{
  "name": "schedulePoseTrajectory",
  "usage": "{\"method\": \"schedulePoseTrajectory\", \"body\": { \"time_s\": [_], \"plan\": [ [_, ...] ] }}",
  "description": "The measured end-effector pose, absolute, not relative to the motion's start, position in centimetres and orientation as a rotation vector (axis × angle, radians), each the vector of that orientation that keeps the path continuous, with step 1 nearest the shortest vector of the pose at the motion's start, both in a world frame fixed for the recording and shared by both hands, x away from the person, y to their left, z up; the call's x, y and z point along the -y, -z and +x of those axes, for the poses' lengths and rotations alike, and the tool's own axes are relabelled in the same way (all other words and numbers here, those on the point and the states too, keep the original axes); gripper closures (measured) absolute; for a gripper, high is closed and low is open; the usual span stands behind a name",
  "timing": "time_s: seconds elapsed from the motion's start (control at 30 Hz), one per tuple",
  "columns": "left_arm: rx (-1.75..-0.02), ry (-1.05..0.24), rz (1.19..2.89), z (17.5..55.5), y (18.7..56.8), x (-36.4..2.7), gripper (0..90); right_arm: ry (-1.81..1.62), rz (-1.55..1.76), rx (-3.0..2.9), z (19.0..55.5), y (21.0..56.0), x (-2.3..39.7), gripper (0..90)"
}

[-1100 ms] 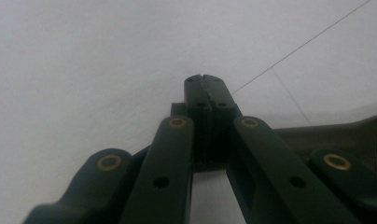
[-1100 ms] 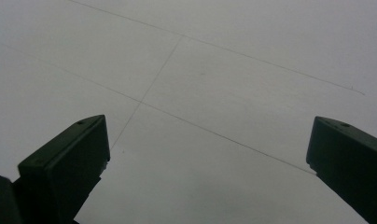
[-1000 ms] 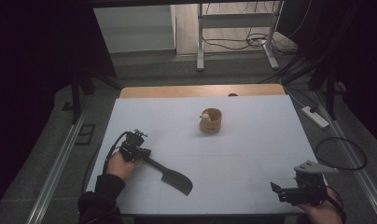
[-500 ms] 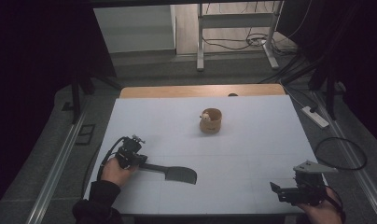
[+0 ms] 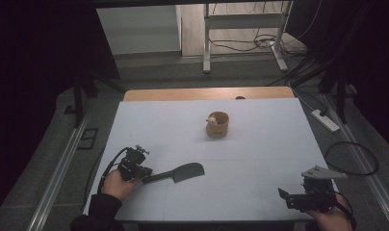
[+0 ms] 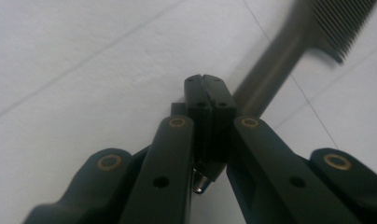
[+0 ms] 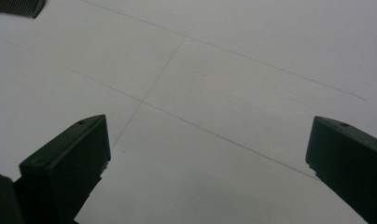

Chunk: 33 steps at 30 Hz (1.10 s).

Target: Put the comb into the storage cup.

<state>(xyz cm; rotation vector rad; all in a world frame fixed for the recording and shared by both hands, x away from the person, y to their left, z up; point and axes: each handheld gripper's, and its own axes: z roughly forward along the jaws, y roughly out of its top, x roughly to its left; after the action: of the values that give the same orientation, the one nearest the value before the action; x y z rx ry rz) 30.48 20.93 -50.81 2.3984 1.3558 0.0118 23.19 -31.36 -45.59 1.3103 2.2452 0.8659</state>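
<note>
A dark comb point(image 5: 183, 173) with a long handle lies low over the white table sheet point(image 5: 260, 154), its toothed head pointing right. My left gripper point(image 5: 145, 179) is shut on the end of the handle at the table's front left. In the left gripper view the closed jaws of the left gripper point(image 6: 206, 88) sit on the handle, and the comb point(image 6: 280, 60) runs off to the upper right. My right gripper point(image 5: 284, 196) hovers at the front right, open with nothing between its fingers. In the right gripper view the right gripper point(image 7: 207, 140) looks down on bare sheet, with the comb point(image 7: 14, 7) at the top left corner.
A small wooden cup point(image 5: 217, 124) with something pale inside stands at the table's middle back. A power strip point(image 5: 324, 120) and a looped cable point(image 5: 351, 159) lie on the floor to the right. A metal frame point(image 5: 207, 43) stands beyond the table.
My left gripper has drawn back toward the near left and swung the comb from pointing down-right to pointing right and slightly away. The right gripper has barely moved.
</note>
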Motion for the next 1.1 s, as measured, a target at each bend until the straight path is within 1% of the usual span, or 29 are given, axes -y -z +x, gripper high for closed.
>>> {"method": "schedulePoseTrajectory", "body": {
  "time_s": [0.4, 0.83, 1.0, 1.07, 1.1],
  "plan": [
    [-1.395, 0.038, 2.397, 29.2, 50.9, -20.4, 88.5, -0.867, 1.307, -2.247, 23.2, 45.6, 31.3, 0.0],
    [-1.382, 0.077, 2.416, 28.0, 51.0, -19.2, 88.5, -0.871, 1.307, -2.249, 23.3, 45.6, 31.3, 0.0],
    [-1.392, 0.055, 2.392, 28.0, 50.8, -19.4, 88.5, -0.872, 1.306, -2.248, 23.3, 45.6, 31.3, 0.0],
    [-1.389, 0.028, 2.369, 27.9, 50.5, -19.6, 88.4, -0.874, 1.307, -2.248, 23.3, 45.6, 31.3, 0.0],
    [-1.385, 0.011, 2.360, 27.8, 50.2, -19.6, 86.1, -0.874, 1.305, -2.247, 23.3, 45.6, 31.3, 0.0]
  ]
}}
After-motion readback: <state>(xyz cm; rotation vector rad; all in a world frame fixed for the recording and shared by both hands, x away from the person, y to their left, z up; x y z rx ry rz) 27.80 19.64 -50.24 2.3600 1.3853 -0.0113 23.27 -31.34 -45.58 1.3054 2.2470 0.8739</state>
